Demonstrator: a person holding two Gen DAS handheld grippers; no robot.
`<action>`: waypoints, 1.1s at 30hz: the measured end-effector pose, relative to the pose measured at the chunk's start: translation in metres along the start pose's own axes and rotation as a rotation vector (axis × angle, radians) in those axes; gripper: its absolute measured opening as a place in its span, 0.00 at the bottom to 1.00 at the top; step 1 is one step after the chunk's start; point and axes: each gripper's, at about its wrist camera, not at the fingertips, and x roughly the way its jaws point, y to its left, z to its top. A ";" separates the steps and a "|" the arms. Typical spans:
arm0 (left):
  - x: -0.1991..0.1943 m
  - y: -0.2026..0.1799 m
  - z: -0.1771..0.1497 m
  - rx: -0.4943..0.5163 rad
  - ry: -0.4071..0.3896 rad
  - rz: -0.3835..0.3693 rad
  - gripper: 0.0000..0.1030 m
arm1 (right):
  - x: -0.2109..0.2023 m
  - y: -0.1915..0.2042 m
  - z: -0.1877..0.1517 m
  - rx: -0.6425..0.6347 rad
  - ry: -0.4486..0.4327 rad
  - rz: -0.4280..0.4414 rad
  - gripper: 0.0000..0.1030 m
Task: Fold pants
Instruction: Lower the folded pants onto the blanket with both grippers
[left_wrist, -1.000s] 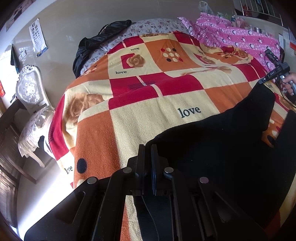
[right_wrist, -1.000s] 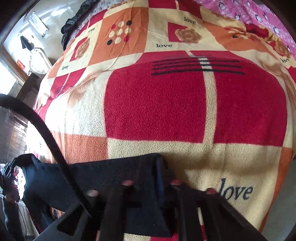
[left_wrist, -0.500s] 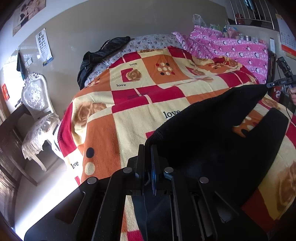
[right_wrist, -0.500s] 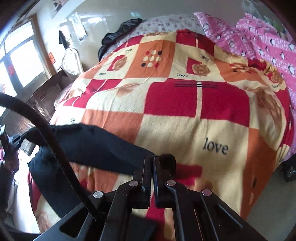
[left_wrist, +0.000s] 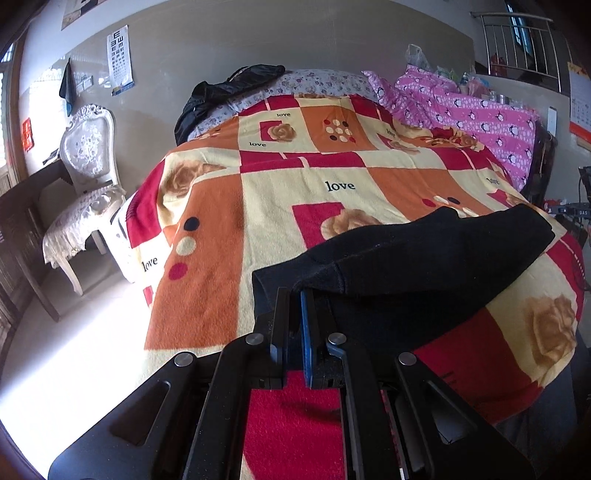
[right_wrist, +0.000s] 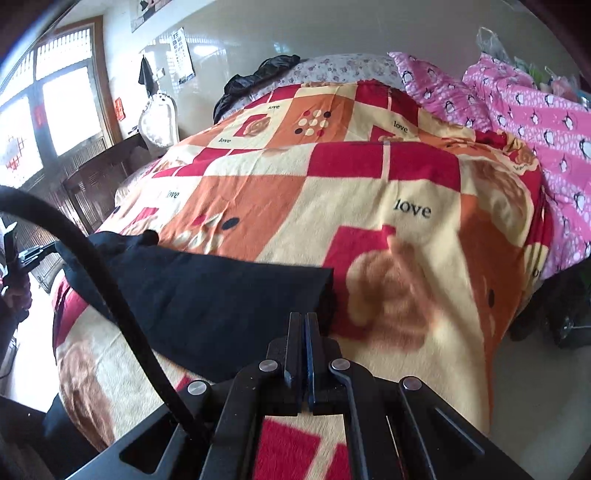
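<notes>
Covering the whole bed is a patchwork blanket (left_wrist: 332, 192) in red, orange and cream, printed with roses and the word "love". Lying across its near end are the black pants (left_wrist: 424, 258), stretched flat from side to side between the two tools. The left gripper (left_wrist: 294, 295) has its jaws pressed together on one corner of the pants, and the right gripper (right_wrist: 306, 319) is likewise pinched tight on the cloth's opposite edge. A black cable (right_wrist: 110, 295) arcs across the right wrist view.
</notes>
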 end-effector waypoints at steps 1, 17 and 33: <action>0.000 0.001 -0.004 -0.010 0.004 -0.003 0.04 | -0.001 -0.003 -0.003 0.012 0.002 0.006 0.01; -0.004 -0.032 0.035 -0.182 -0.035 0.037 0.13 | 0.004 0.022 0.007 0.069 0.022 -0.020 0.04; 0.042 -0.060 -0.004 -0.291 0.138 0.065 0.13 | 0.032 0.055 0.003 -0.032 0.205 -0.061 0.34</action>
